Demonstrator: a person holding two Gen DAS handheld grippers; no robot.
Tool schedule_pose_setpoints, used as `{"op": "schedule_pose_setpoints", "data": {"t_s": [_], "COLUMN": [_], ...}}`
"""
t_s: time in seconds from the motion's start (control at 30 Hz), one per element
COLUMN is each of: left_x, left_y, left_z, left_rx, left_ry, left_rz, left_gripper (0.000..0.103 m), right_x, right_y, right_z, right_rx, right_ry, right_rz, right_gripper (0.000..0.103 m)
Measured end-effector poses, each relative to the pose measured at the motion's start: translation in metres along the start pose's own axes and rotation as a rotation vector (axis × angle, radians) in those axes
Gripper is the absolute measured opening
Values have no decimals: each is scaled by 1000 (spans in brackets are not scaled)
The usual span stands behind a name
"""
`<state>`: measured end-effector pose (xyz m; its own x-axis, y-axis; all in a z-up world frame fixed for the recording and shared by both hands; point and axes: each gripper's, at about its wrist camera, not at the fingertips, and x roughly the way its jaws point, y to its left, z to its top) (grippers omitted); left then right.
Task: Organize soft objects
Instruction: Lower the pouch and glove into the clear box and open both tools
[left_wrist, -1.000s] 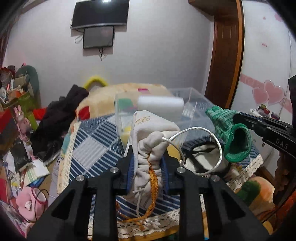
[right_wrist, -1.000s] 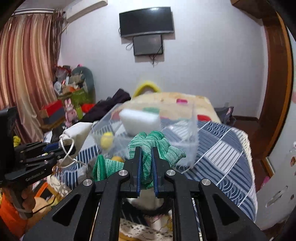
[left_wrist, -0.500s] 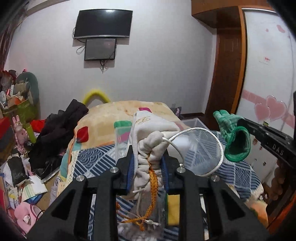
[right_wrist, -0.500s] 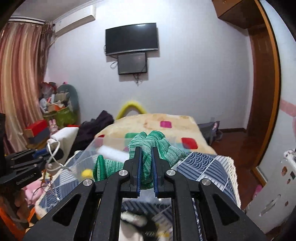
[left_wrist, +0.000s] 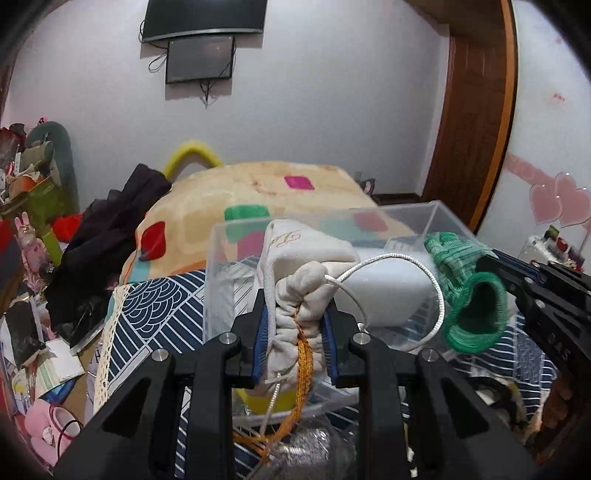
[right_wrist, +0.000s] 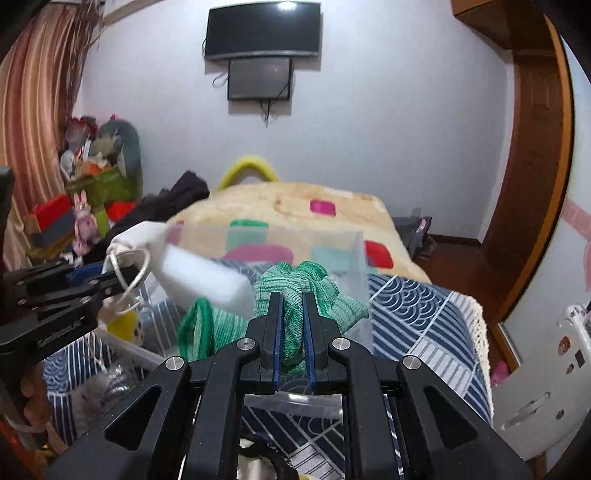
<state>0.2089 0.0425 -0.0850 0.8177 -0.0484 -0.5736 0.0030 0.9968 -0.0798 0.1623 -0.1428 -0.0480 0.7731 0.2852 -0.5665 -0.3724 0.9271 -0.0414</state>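
My left gripper (left_wrist: 295, 332) is shut on a cream drawstring pouch (left_wrist: 299, 280) with a white cord loop and orange cord, held at the near wall of a clear plastic box (left_wrist: 332, 221). My right gripper (right_wrist: 291, 332) is shut on a green knitted glove (right_wrist: 295, 291), held at the same box (right_wrist: 266, 236). A white sponge block (right_wrist: 207, 277) lies in the box. The glove shows at the right of the left wrist view (left_wrist: 465, 291); the pouch shows at the left of the right wrist view (right_wrist: 140, 236).
The box stands on a blue-and-white patterned cloth (right_wrist: 417, 317). A yellow object (left_wrist: 266, 400) lies low in the box. A bed with a cream blanket (left_wrist: 258, 192) lies behind. Clutter and dark clothes (left_wrist: 103, 236) are at the left; a wooden door frame (right_wrist: 532, 184) at the right.
Both grippers have come lower and closer to the clear box, still holding the pouch and the glove. The box now fills more of both views.
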Motion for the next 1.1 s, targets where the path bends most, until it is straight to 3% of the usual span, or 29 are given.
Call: {"op": "schedule_pose_setpoints", "data": {"t_s": [0.27,0.33,0.4,0.5,0.57,0.7,0.8,0.93,1.03,1.1], "left_x": [10,13,13,9,5,-9,-21,-44,-64,-75], "left_y": [-8,-8,-7,-6,-7,-9,-10,-11,-6,-3], "left_z": [-1,-3,-4,-6,-7,-8,-7,-6,-6,-6], "left_rx": [42,33,25,11,7,9,6,3,-15,-24], "left_ry": [12,29,39,45,45,30,14,-21,-46,-61], "left_rz": [2,-12,-22,-40,-50,-62,-70,-61,-67,-61], "left_gripper": [31,38,52,61,65,69,80,86,94,97], "right_x": [20,20,17,12,7,-6,-17,-31,-46,-58], "right_y": [2,1,0,-1,-2,-3,-6,-9,-14,-18], "right_z": [-6,-5,-4,-3,-3,0,1,4,5,3], "right_rx": [-37,-36,-37,-40,-35,-28,-21,-6,19,34], "right_ry": [99,104,107,100,82,46,19,-19,-60,-87], "right_rz": [-2,-4,-3,-6,-4,10,20,22,29,32], "right_gripper": [10,10,11,24,40,46,52,58,72,76]}}
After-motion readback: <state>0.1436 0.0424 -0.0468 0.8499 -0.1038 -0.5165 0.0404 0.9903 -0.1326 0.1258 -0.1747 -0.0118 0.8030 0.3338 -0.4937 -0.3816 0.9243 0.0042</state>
